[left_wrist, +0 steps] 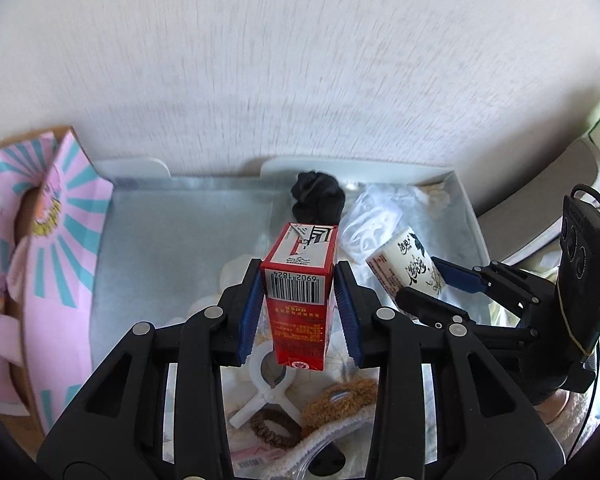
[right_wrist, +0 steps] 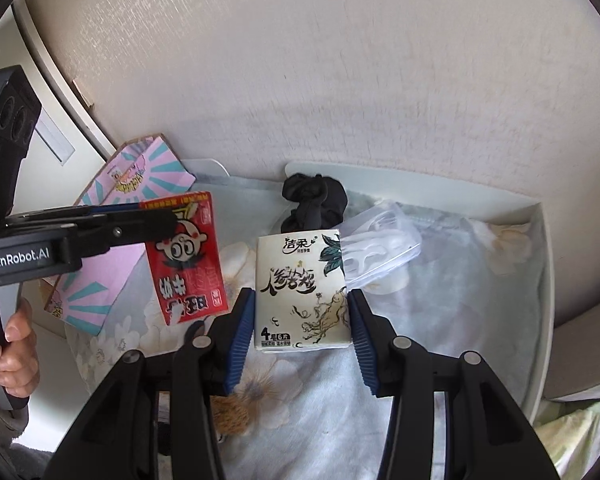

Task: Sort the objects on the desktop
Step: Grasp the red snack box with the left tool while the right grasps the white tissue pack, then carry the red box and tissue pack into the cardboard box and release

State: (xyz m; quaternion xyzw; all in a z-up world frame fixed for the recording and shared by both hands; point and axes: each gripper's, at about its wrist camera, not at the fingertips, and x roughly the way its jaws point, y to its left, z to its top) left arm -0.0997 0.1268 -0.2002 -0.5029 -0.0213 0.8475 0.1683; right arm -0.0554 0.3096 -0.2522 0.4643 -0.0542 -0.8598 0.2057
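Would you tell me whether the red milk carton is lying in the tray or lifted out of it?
Lifted: the red milk carton is clamped in the left gripper, hanging above the tray contents rather than resting on them.

A home is indicated: textured wallpaper [left_wrist: 300, 60] at 12 o'clock, floral cloth [right_wrist: 440, 320] lining a white tray [right_wrist: 542, 280], hair ties [left_wrist: 274, 426] at 6 o'clock.
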